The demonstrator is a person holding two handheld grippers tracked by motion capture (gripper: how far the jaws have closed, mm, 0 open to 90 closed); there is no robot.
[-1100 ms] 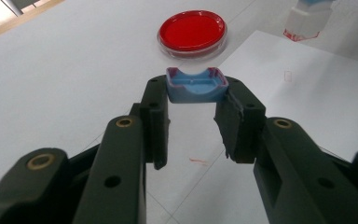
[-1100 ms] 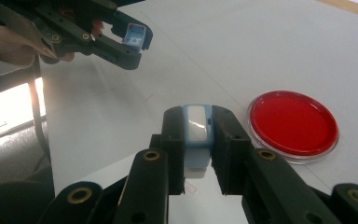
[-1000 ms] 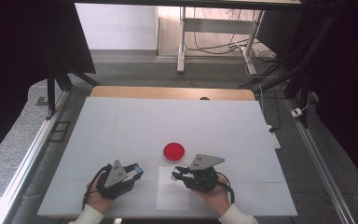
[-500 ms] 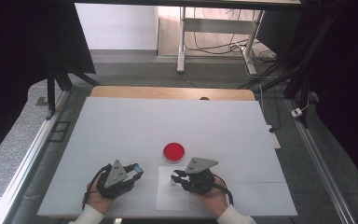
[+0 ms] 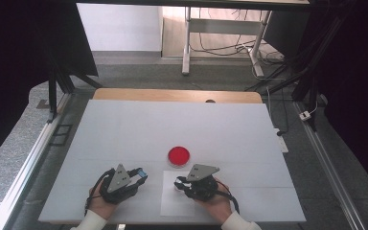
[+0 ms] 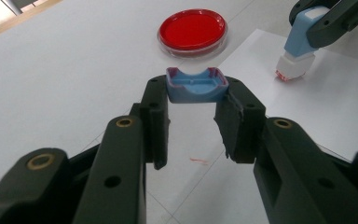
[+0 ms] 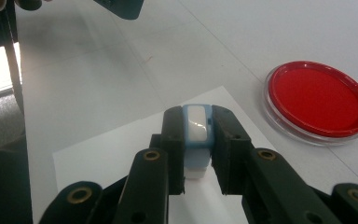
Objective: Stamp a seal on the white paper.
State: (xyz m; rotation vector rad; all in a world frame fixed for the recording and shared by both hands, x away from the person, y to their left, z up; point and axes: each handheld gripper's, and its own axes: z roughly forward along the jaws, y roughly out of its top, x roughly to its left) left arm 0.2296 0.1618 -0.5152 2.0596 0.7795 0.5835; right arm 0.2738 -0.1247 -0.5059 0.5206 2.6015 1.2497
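The blue cap (image 6: 196,86) is clamped between the jaws of the left gripper (image 5: 136,176), lifted clear of the white table (image 5: 124,129) and well apart from its stamp. Over at the right gripper (image 5: 180,182), the pads are pressed tight on the blue-and-white stamp (image 7: 196,140), which is held upright with its red-inked face down on the white sheet of paper (image 5: 172,203); whether the face is fully pressed on the sheet or just above it cannot be told. From the stamp, the red ink dish (image 5: 178,155) is found at about twelve o'clock on the table, just beyond the paper's far edge, while the capped hand sits at nine o'clock. By the look of things, uncapping is done and inking seems done too, given the red on the stamp face (image 6: 287,76). No printed mark is visible on the paper around the stamp. What appears left: the impression is to be made or revealed by a lift, then the cap is to be refitted.
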